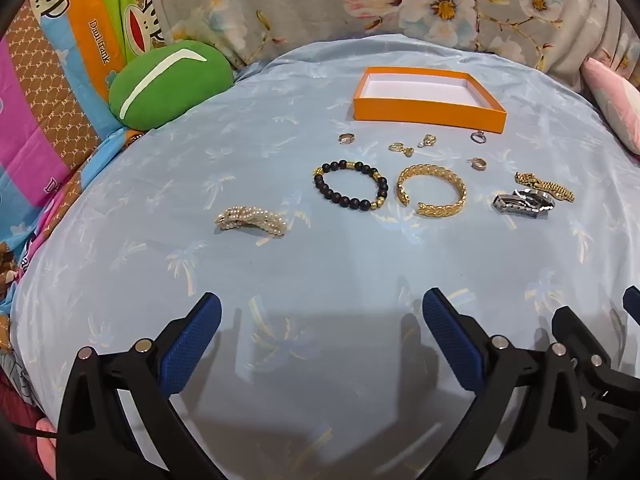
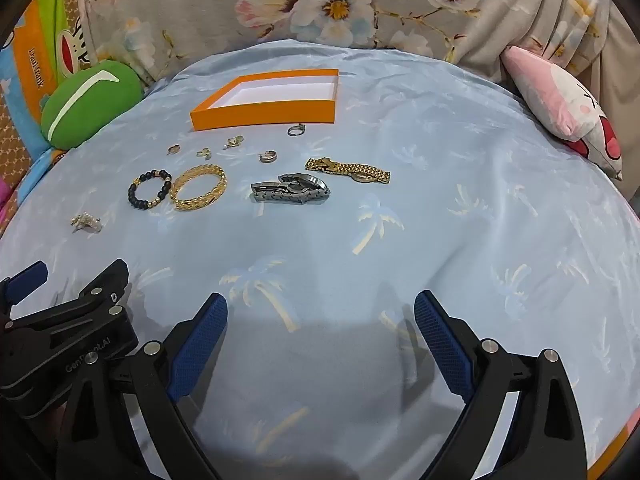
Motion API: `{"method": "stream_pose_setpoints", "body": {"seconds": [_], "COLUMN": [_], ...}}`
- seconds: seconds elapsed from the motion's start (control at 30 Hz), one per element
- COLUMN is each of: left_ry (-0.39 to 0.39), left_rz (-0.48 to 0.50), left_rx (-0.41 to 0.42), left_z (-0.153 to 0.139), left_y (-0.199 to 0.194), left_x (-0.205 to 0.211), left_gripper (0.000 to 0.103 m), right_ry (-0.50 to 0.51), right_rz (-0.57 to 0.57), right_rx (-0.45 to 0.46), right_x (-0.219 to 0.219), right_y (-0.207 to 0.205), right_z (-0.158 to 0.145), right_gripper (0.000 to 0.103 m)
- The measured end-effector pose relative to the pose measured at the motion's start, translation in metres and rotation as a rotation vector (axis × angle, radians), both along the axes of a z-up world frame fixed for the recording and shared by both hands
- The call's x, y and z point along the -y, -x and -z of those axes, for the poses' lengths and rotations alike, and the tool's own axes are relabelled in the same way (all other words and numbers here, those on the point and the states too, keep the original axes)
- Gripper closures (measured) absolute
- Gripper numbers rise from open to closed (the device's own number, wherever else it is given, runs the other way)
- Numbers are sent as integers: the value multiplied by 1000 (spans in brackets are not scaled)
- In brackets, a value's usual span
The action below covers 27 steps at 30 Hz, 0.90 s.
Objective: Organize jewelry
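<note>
Both grippers — left gripper (image 1: 320,320) and right gripper (image 2: 320,320) — hover spread wide, empty, above blue bedding. Beyond lie bracelets, watches and rings before an orange tray (image 1: 430,110). Gold cuff (image 1: 432,194) looks stiff, slippery — pinch its band.

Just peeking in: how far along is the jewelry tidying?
Nothing looks done: the orange box is empty. Nothing is in hand either; the left gripper and right gripper hover open. Left to sort: the pearl piece, bead bracelet, gold bangle, two watches and small rings.
</note>
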<state>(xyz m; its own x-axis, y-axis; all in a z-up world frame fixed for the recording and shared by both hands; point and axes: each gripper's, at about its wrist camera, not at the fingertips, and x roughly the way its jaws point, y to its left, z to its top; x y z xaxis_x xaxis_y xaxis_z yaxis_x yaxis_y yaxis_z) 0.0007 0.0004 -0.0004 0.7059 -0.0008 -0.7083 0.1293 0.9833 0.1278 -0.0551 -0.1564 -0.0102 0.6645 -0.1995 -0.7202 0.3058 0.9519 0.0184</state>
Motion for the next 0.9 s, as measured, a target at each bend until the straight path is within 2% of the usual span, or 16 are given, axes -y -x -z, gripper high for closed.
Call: {"method": "stream_pose_setpoints", "body": {"seconds": [0.1,0.13,0.17,0.2,0.6,0.9], "left_ry": [12,22,-1,-5,-2,6], "left_rz": [2,3,0,-2,-2,0], "left_rx": [-18,15,0,-22,-11,-4], "left_z": [1,-2,0,3,7,10], "left_y": [-3,5,0,-4,-11,-1], "left_x": [-4,-8,-3,-1,0,7], "left_gripper": [5,5,5,5,5,5], "right_ry": [11,14,42,43,33,32], "right_rz": [-6,-9,4,5,3,2], "right_rx": [6,7,18,18,9,8], "right_x": [2,3,-5,-6,-2,-2], "right_y": [0,-1,0,1,0,0], "right_z": [1,2,2,3,1,1], "right_gripper": [10,10,10,10,10,10]}}
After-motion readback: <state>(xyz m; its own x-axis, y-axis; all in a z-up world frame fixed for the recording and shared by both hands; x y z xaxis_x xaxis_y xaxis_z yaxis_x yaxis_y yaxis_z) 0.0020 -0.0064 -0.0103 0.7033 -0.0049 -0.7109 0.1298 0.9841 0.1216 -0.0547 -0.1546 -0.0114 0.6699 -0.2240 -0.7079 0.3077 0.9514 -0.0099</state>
